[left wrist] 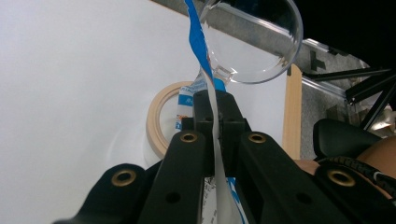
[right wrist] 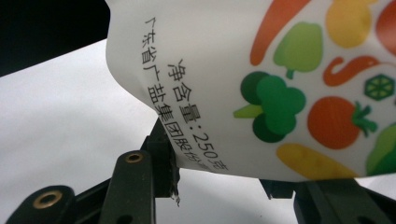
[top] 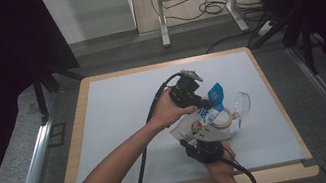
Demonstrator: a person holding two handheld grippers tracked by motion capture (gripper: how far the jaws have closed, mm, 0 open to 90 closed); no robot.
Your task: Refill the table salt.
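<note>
High view: near the table's (top: 112, 100) right front, both grippers hold a white pouch (top: 193, 128) tilted. The left gripper (top: 202, 102) pinches its blue top edge; the right gripper (top: 206, 140) clamps its bottom, seemingly aiming it toward a clear cup (top: 241, 103) beside a tape ring (top: 224, 118).

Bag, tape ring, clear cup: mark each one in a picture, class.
bag (right wrist: 210, 70), right gripper view, its white printed face.
tape ring (left wrist: 156, 122), left gripper view, its tan left rim.
clear cup (left wrist: 252, 51), left gripper view, its see-through wall.
</note>
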